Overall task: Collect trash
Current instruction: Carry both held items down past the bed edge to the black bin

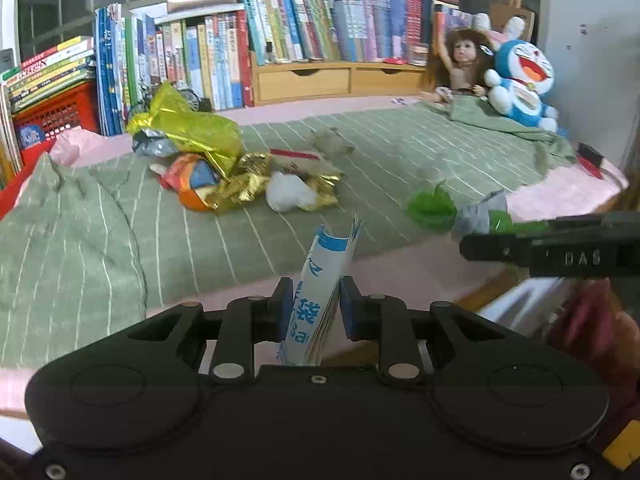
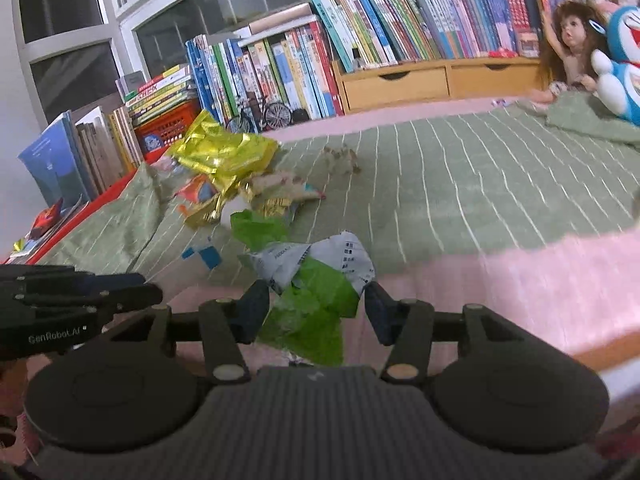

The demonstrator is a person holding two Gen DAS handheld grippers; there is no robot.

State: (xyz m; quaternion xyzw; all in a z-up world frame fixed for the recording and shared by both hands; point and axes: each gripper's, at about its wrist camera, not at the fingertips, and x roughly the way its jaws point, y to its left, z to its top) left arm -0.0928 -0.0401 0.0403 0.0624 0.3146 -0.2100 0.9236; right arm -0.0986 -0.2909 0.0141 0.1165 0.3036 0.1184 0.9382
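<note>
My left gripper (image 1: 312,300) is shut on a blue-and-white paper packet (image 1: 326,268) that stands up between its pads, near the bed's front edge. My right gripper (image 2: 316,304) is shut on a crumpled green and grey wrapper (image 2: 316,280); in the left wrist view that wrapper (image 1: 430,206) sticks out past the right gripper (image 1: 464,246). A pile of trash lies on the green striped blanket (image 1: 400,152): a yellow foil bag (image 1: 188,128), an orange wrapper (image 1: 192,180), gold foil and a white crumpled wad (image 1: 286,192). The left gripper (image 2: 152,288) shows at the left edge of the right wrist view.
Rows of books (image 1: 280,32) and a wooden drawer unit (image 1: 340,80) line the back. A doll (image 1: 460,64) and a blue plush toy (image 1: 520,80) sit at the back right. A red basket (image 1: 60,112) stands at the left. A small brown lump (image 1: 332,142) lies mid-blanket.
</note>
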